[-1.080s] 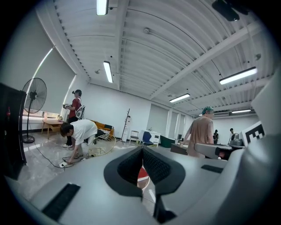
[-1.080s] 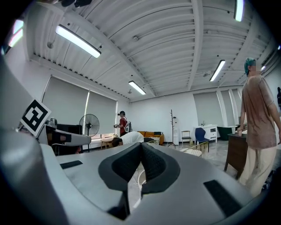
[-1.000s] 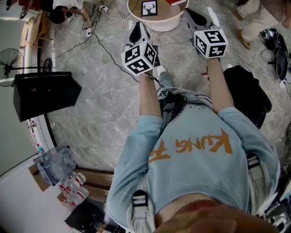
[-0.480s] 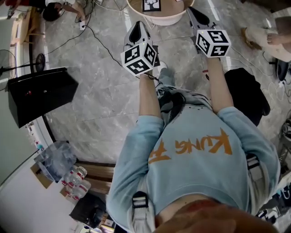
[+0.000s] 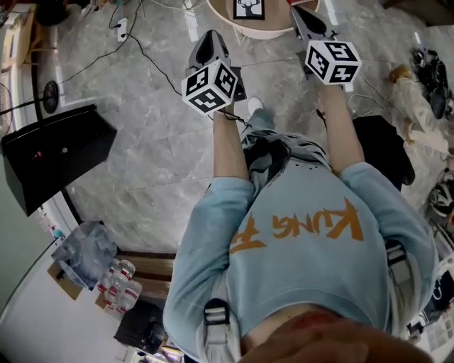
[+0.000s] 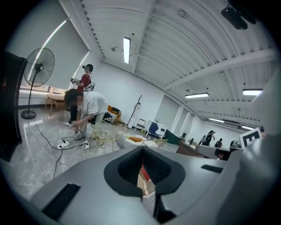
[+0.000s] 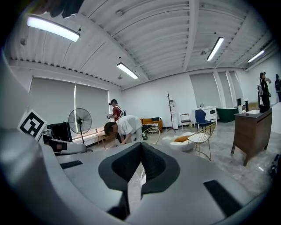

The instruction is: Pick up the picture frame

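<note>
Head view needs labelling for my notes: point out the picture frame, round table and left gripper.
picture frame (image 5: 249, 8): head view, on the deer print inside it.
round table (image 5: 264, 30): head view, on its pale rim.
left gripper (image 5: 211, 34): head view, between its fingertips.

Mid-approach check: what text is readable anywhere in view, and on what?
"KUNG": orange print on the person's light-blue sweatshirt, upside down in the head view; the character after it is unclear.
The bottle labels: too small to read.
The picture frame: a deer head, no words.
</note>
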Tool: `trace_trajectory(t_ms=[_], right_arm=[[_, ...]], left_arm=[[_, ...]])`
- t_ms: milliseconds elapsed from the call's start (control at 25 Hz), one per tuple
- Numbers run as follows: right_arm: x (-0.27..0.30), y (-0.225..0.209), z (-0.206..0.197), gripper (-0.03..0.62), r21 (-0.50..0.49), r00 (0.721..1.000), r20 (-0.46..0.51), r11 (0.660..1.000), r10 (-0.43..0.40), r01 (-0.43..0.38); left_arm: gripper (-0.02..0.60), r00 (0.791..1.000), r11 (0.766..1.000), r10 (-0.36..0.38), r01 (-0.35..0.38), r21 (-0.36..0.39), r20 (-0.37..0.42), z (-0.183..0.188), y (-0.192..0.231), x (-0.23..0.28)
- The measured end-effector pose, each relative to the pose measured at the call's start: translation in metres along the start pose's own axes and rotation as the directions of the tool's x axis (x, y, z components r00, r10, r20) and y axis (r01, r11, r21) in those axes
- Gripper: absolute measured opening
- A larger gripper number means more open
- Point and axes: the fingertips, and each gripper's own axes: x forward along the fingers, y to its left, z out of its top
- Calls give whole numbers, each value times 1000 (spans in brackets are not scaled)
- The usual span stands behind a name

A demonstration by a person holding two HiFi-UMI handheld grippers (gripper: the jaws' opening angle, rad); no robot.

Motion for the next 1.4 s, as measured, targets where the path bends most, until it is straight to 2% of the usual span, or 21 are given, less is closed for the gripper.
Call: trace_trajectory(t_ms=[120, 200, 400, 560, 720, 960, 1240, 1400], right_arm=[[17, -3, 24, -2, -9, 1000, 11, 1000, -29, 29], [21, -13, 27, -2, -11, 999, 7, 999, -47, 47], [32, -39, 30, -2, -9, 994, -8, 994, -105, 105], [57, -19, 39, -2, -54, 998, -19, 996, -66, 65], [70, -11, 52, -2, -129, 998, -25, 990, -56, 52], [99, -31, 66, -2, -124, 999, -3, 991, -50, 50], [151, -81, 48, -2, -51, 998, -47, 998, -29, 26], [191, -119, 43, -2, -26, 997, -78, 1000, -3, 1]], left_arm=[[20, 996, 995, -84, 86, -56, 39, 27, 0, 26], [20, 991, 989, -123, 127, -79, 53, 32, -6, 39], [20, 990, 986, -141, 143, -89, 29, 29, -1, 62], [20, 987, 977, -150, 158, -145, 62, 38, 20, 69], [20, 987, 978, -152, 159, -131, 59, 47, 28, 77], [20, 986, 984, -159, 162, -72, 43, 60, 22, 117], [20, 994, 993, -103, 99, -71, -45, 43, 27, 177], [20, 994, 995, -66, 60, -75, -82, 34, 23, 229]])
